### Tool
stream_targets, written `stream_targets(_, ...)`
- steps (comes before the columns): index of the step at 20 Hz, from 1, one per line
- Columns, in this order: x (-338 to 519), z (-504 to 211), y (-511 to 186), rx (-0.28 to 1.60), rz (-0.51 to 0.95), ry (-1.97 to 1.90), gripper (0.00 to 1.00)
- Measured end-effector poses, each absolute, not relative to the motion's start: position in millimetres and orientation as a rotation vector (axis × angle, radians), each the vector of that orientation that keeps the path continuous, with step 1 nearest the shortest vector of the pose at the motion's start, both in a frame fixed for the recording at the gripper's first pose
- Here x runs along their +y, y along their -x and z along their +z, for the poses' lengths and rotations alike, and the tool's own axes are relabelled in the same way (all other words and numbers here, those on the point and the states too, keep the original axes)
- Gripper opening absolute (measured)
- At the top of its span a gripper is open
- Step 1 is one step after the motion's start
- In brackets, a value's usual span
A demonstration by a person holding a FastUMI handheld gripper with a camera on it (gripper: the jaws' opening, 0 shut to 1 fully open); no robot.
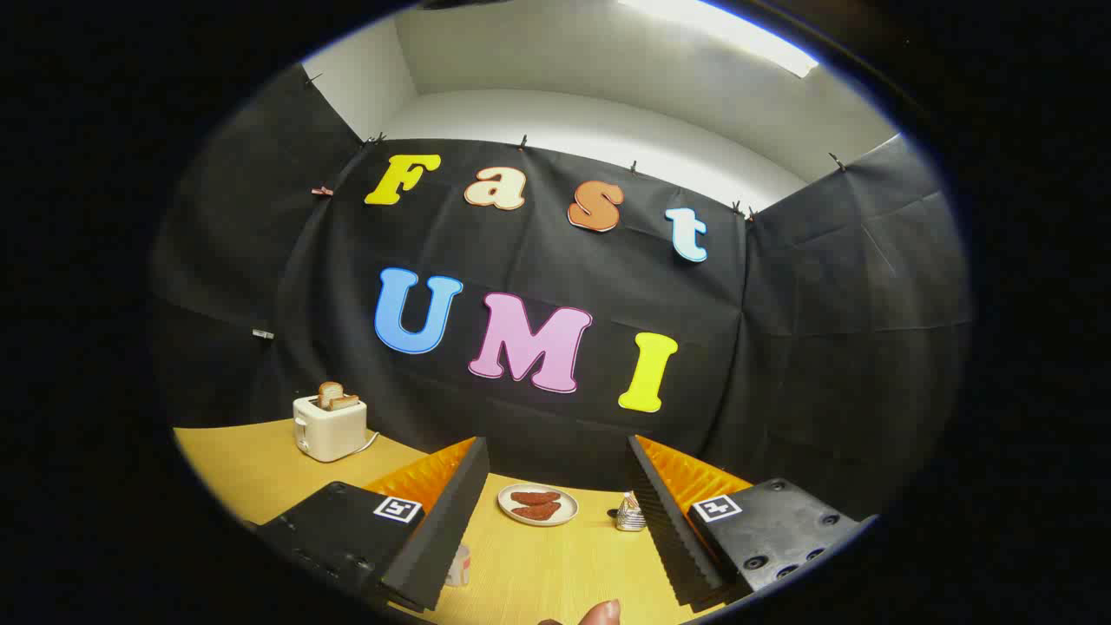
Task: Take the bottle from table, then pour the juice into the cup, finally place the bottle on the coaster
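"Was the gripper [555, 486] holding anything?"

"No. I saw its two fingers [447, 521] spread wide apart, with nothing between them and nothing touching them. They hung above the yellow table [538, 573]."

"Where was the cup?"

"I saw a small clear thing [458, 566] peeking out beside the left finger, low on the table. It may have been the cup, but I could not tell. I could not make out the bottle."

"What else was there?"

"A white plate [538, 504] with brown food lay beyond the fingers. A little shiny thing [630, 514] sat next to the right finger. A toaster [328, 425] with bread stood far off to the left. A fingertip [601, 613] showed at the bottom."
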State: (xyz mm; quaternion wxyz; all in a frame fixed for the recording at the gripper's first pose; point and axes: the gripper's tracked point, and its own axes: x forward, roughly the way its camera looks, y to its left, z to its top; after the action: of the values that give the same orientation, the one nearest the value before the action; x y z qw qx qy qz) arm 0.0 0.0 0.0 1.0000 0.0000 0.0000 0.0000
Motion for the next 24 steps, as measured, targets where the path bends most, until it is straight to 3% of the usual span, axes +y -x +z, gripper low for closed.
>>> stream_targets(16, 34, -11, 12, -0.061, 0.055, -0.074, 0.97)
stream_targets(24, 90, -90, 1, -0.012, 0.11, -0.151, 0.97)
